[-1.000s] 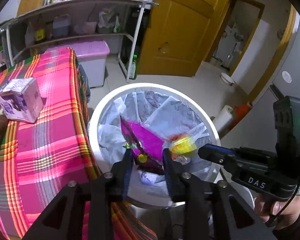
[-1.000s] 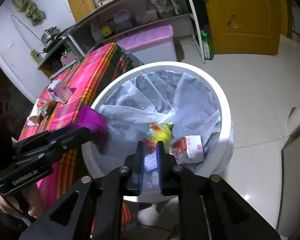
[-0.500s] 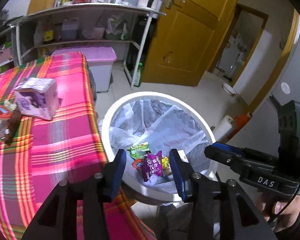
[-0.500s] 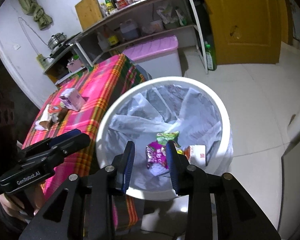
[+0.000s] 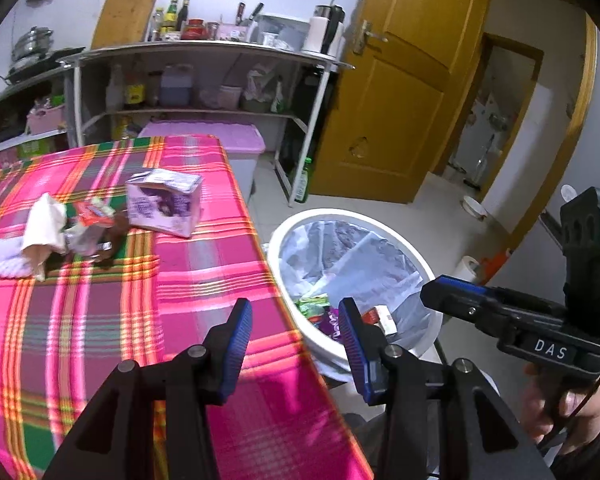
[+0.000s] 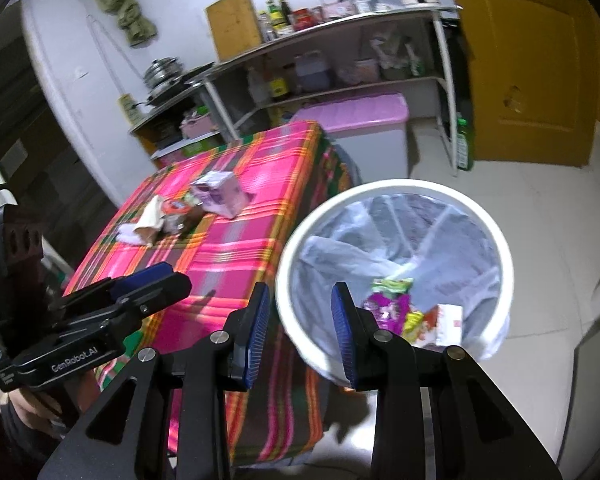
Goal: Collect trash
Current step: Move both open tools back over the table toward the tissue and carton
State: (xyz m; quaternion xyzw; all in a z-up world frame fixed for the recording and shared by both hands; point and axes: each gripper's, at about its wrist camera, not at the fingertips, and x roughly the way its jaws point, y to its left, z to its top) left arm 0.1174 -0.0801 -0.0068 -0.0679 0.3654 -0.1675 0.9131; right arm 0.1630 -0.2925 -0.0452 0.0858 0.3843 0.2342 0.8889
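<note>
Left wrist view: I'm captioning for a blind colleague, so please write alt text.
An open left hand-held gripper hovers between a pink plaid table and a white bin containing wrappers. A purple carton and crumpled trash lie on the table.

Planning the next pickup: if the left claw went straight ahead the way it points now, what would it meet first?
Probably the plaid tablecloth near the table's right edge: the open left claw aims there, beside the white bin. The purple carton sits further left. Depth is hard to judge.

open tablecloth (image 5: 100,320) before carton (image 5: 164,202), wrapper pile (image 5: 80,228) beside, bin (image 6: 496,240) alongside
</note>
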